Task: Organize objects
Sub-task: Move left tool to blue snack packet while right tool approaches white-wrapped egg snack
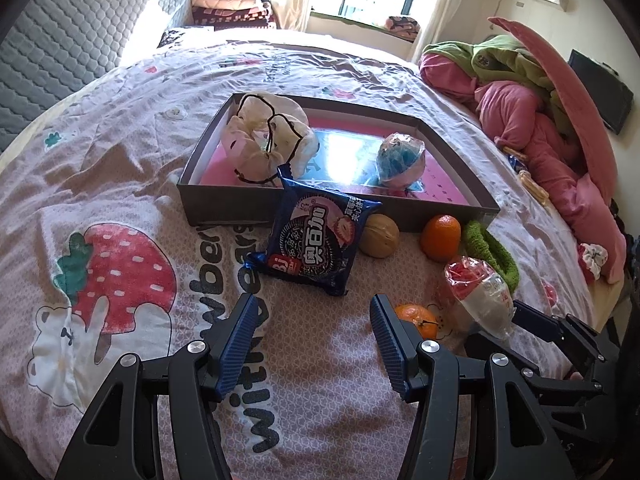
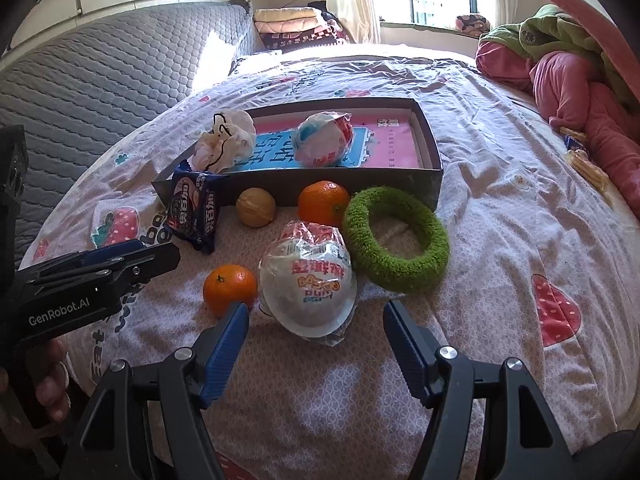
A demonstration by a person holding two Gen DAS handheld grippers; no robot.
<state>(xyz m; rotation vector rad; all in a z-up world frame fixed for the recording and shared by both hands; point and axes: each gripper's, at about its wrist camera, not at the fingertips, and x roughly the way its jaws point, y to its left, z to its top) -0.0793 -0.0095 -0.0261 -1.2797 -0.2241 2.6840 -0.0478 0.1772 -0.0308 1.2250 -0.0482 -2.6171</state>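
1. The left gripper (image 1: 312, 316) has black angular arms and ribbed blue fingers (image 1: 236, 344); they stand apart with nothing between them, only bedsheet below
2. The right gripper (image 2: 316, 320) is of the same build, its ribbed fingers (image 2: 224, 348) also spread wide and bare; the wrapped egg lies just beyond the tips at 12 o'clock, not touching them
3. The bed (image 1: 120, 152) wears a thin, wrinkled cotton sheet printed with strawberries and bold letters
4. A shallow rectangular cardboard box (image 2: 434, 168) with dark outer walls and a glossy pink and blue floor sits toward 12 o'clock in both views
5. Inside it lie a crumpled cream cloth pouch (image 1: 268, 140) with dark cord and a round ball in crinkly clear wrap (image 1: 400, 156)
6. A shiny blue foil biscuit packet (image 1: 316, 240) leans on the box's near wall
7. Outside the box, on the sheet: a matte tan walnut (image 2: 256, 207), a smooth orange (image 2: 324, 204), a second orange (image 2: 230, 288), a fuzzy green knitted ring (image 2: 396, 240), and a white plastic egg (image 2: 308, 284) in clear film
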